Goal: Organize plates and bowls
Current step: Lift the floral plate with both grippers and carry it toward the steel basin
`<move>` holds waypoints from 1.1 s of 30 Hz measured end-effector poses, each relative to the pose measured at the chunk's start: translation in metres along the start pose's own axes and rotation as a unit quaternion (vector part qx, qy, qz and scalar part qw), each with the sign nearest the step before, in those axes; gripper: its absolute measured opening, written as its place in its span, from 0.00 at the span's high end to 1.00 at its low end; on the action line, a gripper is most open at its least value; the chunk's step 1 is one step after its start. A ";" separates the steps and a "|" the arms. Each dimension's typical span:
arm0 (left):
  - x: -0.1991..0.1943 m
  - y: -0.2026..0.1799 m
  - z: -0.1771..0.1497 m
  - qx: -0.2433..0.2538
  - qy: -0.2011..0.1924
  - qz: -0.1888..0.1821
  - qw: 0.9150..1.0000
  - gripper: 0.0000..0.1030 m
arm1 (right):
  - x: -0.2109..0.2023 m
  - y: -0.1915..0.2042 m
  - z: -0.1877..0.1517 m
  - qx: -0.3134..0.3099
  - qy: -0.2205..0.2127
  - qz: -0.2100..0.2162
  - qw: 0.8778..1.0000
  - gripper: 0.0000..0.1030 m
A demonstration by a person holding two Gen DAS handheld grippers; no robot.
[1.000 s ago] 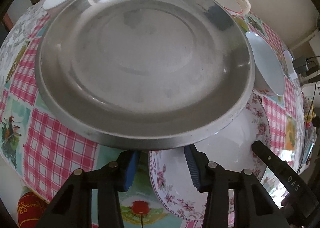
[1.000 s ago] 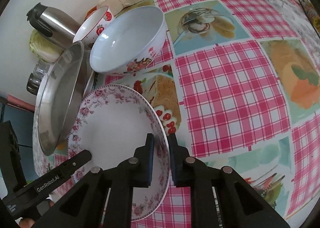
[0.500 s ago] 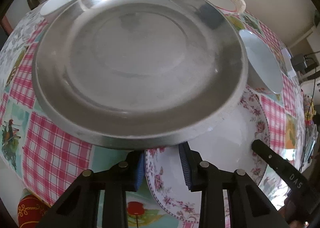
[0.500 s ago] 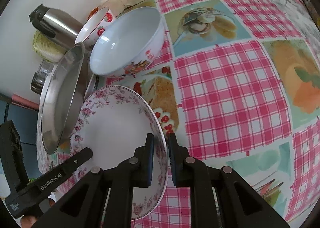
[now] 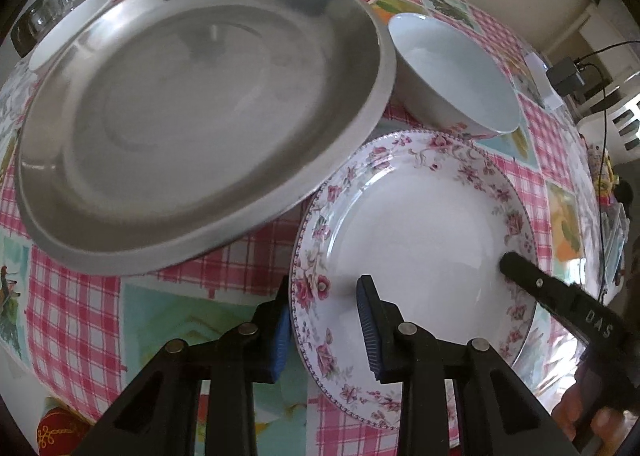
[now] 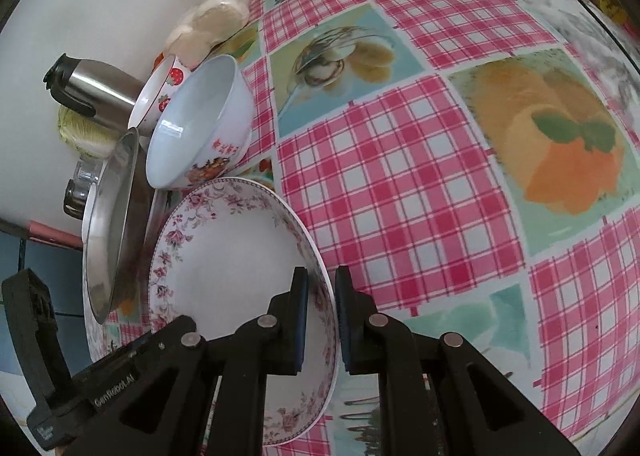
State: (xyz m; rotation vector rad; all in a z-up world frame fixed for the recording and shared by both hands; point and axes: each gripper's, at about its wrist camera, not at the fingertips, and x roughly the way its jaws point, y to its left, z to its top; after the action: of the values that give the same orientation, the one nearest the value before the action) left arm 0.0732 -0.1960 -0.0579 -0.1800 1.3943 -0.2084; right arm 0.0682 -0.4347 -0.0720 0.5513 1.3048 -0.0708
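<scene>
A white plate with a pink floral rim (image 5: 420,236) (image 6: 232,256) is held between both grippers, low over the checked tablecloth. My left gripper (image 5: 324,320) is shut on its left rim, one blue pad under the edge and one on the inner slope. My right gripper (image 6: 322,316) is shut on the opposite rim; one of its black fingers (image 5: 536,280) shows in the left wrist view. A large steel plate (image 5: 200,108) (image 6: 108,240) sits tilted to the left, its edge overlapping the floral plate's far-left rim. A white bowl with a flower print (image 5: 452,68) (image 6: 200,124) stands just beyond.
A strawberry-print bowl (image 6: 160,92), a steel thermos (image 6: 92,92), a cabbage (image 6: 84,132) and bagged buns (image 6: 208,20) line the wall. A small white bowl (image 5: 68,28) and glassware (image 5: 44,12) sit far left. Bare tablecloth (image 6: 440,176) stretches to the right.
The floral plate has slid out to the right from under the steel plate, carried by both grippers. The left jaws have narrowed onto its rim.
</scene>
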 end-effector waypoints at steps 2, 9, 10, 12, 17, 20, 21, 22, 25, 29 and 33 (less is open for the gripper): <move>-0.001 0.002 0.005 -0.003 -0.001 -0.002 1.000 0.69 | -0.001 0.005 -0.004 -0.004 -0.001 -0.002 1.000 0.87; -0.002 -0.005 -0.002 0.001 -0.003 0.000 1.000 0.68 | 0.000 0.015 -0.009 -0.019 -0.004 -0.011 1.000 0.87; -0.004 -0.005 0.000 0.001 -0.002 -0.003 1.000 0.68 | 0.000 0.016 -0.009 -0.020 -0.005 -0.012 1.000 0.87; -0.005 -0.006 0.001 0.003 -0.001 -0.008 1.000 0.70 | -0.001 0.014 -0.008 -0.018 -0.008 -0.013 1.000 0.87; -0.010 -0.010 0.001 0.011 -0.005 -0.024 1.000 0.72 | -0.008 0.007 -0.006 -0.008 -0.015 -0.015 1.000 0.87; -0.015 -0.011 0.002 0.018 -0.012 -0.030 0.999 0.72 | -0.013 0.004 -0.006 -0.006 -0.018 -0.015 1.000 0.87; -0.017 -0.012 0.001 0.020 -0.012 -0.034 0.999 0.72 | -0.016 0.003 -0.007 -0.006 -0.020 -0.016 1.000 0.87; -0.018 -0.012 0.001 0.021 -0.012 -0.037 0.999 0.72 | -0.018 0.003 -0.007 -0.007 -0.021 -0.017 1.000 0.87; -0.021 -0.013 0.002 0.024 -0.011 -0.042 0.999 0.72 | -0.025 0.003 -0.007 -0.009 -0.029 -0.019 0.999 0.87; -0.026 -0.018 0.002 0.032 -0.017 -0.047 0.998 0.73 | -0.034 0.007 -0.009 -0.020 -0.041 -0.028 0.999 0.87; -0.030 -0.017 0.003 0.036 -0.020 -0.050 0.998 0.73 | -0.035 0.007 -0.011 -0.019 -0.042 -0.024 0.999 0.87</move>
State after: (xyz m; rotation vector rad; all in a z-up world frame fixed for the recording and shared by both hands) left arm 0.0703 -0.2053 -0.0242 -0.1939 1.3366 -0.3366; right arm 0.0514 -0.4328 -0.0387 0.4794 1.2360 -0.1063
